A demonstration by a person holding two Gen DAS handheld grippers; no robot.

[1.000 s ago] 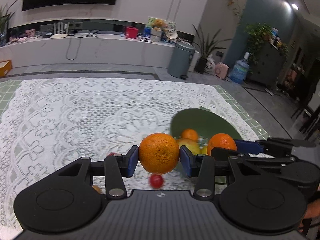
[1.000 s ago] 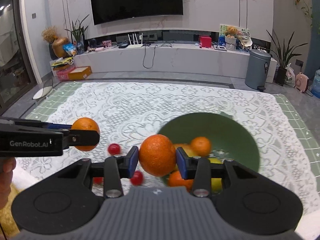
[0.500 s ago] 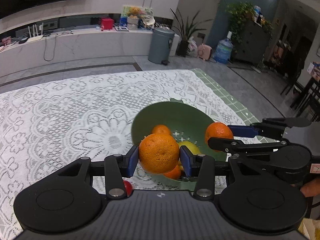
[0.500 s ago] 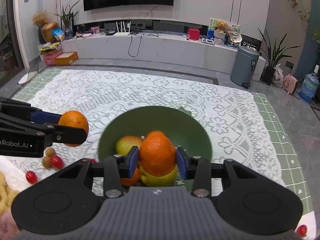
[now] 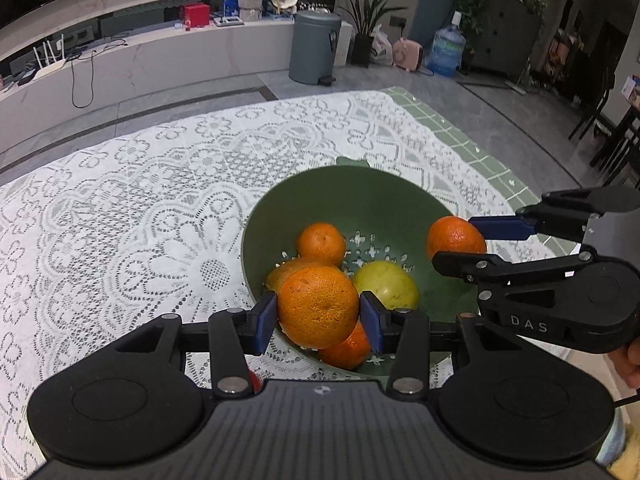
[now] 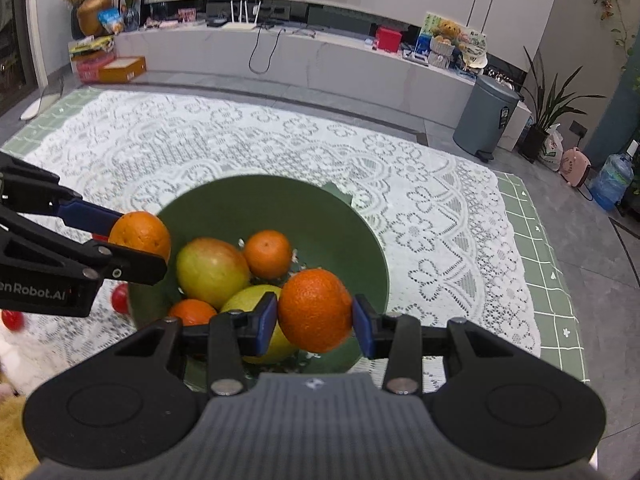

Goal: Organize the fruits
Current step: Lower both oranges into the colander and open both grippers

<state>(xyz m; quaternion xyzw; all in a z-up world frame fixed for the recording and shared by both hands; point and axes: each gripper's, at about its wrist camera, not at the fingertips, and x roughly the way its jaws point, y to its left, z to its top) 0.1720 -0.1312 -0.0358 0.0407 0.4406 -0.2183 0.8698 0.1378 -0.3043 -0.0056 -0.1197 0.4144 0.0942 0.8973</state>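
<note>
Left wrist view, left gripper [image 5: 318, 318]: blue pads pressed on both sides of a large orange [image 5: 318, 307], partly closed, low centre of the frame.
Left wrist view, large orange: roundish, no clear long axis; pitted skin faces the camera; it hangs over the near rim of the green colander bowl [image 5: 372, 196].
Left wrist view, bowl contents: a small orange [image 5: 321, 243] toward the back, a yellow-green fruit [image 5: 386, 285] at right, more orange fruit partly hidden behind and under the held one.
Left wrist view, right gripper [image 5: 460, 240]: enters from the right edge, clamping a second orange [image 5: 454, 236] over the bowl's right rim.
Left wrist view, writing: "DAS" on the right gripper's body.
Left wrist view, surface: white lace cloth [image 5: 120, 208].

Right wrist view, right gripper [image 6: 315, 316]: pads closed on its orange [image 6: 315, 310], slightly taller than wide, long axis near upright, above the bowl's [image 6: 320, 208] near side.
Right wrist view, left gripper [image 6: 136, 240]: comes in from the left edge, holding its orange [image 6: 140, 234] over the bowl's left rim.
Right wrist view, writing: "…n Robot.AI", cut off at the left edge.
Right wrist view, loose fruit: small red ones [image 6: 120, 298] on the cloth, lower left.
</note>
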